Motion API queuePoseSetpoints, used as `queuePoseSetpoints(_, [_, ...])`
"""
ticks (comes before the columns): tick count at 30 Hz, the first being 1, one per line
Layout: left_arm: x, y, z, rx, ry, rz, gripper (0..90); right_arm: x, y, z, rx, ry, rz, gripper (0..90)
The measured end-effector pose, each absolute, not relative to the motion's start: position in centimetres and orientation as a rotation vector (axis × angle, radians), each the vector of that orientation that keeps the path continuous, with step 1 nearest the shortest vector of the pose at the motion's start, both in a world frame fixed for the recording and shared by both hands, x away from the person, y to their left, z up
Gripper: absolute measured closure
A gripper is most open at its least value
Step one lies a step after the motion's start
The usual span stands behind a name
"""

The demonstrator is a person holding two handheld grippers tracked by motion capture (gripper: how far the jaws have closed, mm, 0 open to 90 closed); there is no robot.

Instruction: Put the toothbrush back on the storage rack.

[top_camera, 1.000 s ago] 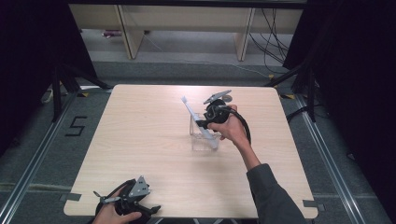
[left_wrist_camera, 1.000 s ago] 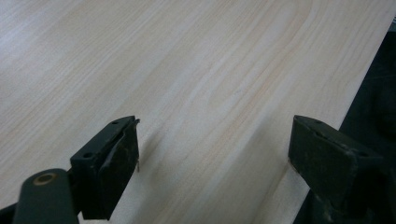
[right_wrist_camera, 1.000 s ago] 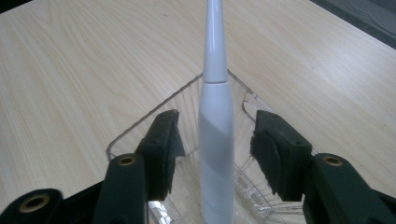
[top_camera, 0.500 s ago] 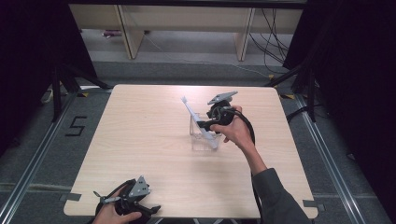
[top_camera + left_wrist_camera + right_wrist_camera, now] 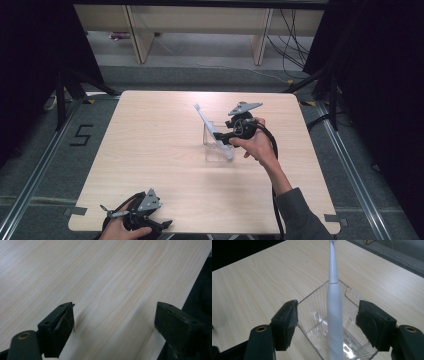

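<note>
Light wooden table (image 5: pixel 150 165), pale grain, square top. Grey floor (image 5: pixel 45 165) around it, with metal rails (image 5: pixel 30 192) running along both sides. Number 5 marked in black tape (image 5: pixel 82 135) on floor left of table. Beige shelving unit (image 5: pixel 200 22) at back. Loose cables (image 5: pixel 295 25) behind right side. Black curtains (image 5: pixel 380 75) on either flank.

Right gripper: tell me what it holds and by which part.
Nothing. The right gripper is open, its jaws having just been opening; the white toothbrush stands between the fingers untouched, leaning in the clear cup.
</note>
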State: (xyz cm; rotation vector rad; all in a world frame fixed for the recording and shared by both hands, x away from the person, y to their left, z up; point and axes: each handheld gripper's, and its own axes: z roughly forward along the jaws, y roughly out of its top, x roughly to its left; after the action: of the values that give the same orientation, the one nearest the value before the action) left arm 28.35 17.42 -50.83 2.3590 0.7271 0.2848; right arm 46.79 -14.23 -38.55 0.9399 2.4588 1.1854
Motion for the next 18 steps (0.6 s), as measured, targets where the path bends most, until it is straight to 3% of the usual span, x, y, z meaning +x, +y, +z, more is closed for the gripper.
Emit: queuePoseSetpoints(18, [28.4, 17.5, -50.9, 2.356, 0.728, 0.288, 15.6, 45.2, -16.1, -38.4, 0.971, 2.415, 1.265, 30.9])
